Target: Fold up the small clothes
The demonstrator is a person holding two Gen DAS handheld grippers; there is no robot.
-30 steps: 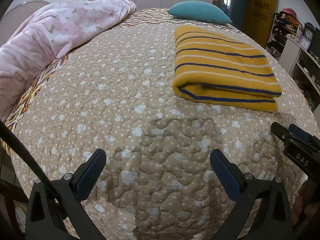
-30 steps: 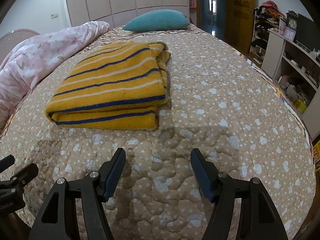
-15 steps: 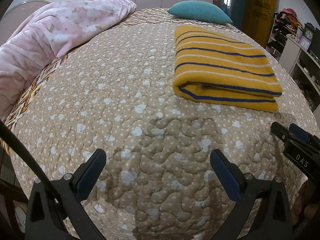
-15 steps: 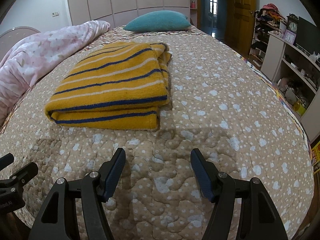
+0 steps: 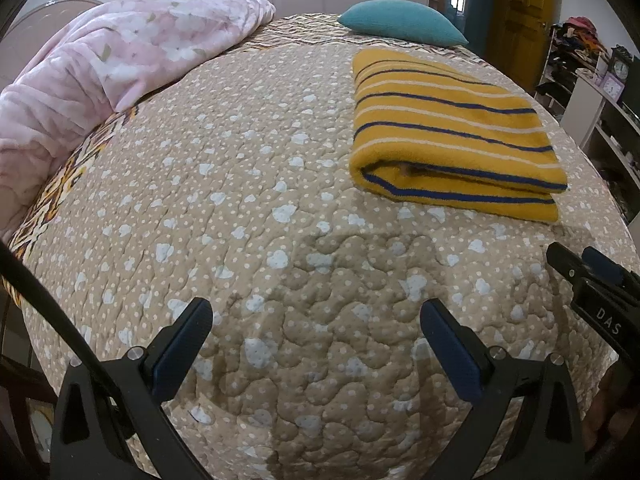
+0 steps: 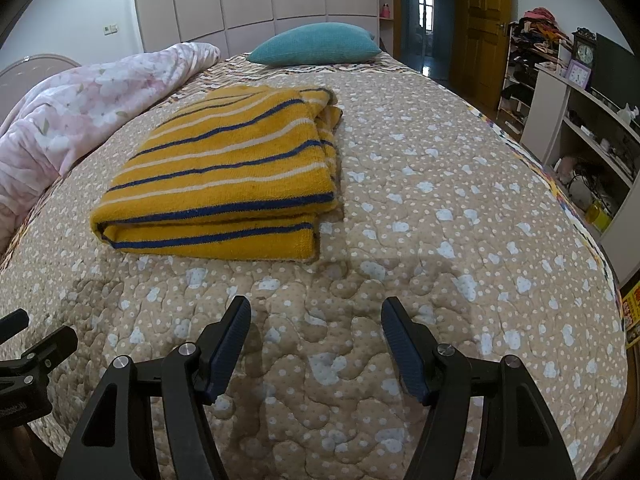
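The bed's dotted quilt [image 5: 248, 184] filled the view, and the yellow striped garment [image 6: 224, 176] lay on it already folded flat, looking done. The left gripper [image 5: 316, 340] and right gripper [image 6: 316, 340] hung short of the garment's near edge, jaws apart and empty, probably since nothing needed holding.

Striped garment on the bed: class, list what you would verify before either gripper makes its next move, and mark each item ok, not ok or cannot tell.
1. Left gripper open and empty: ok.
2. Right gripper open and empty: ok.
3. Yellow striped garment lies folded, flat on the quilt: ok.
4. Both grippers clear of the garment, bare quilt between them and it: ok.
5. Pink blanket and teal pillow apart from the garment: ok.
6. Layers inside the fold smooth: cannot tell.
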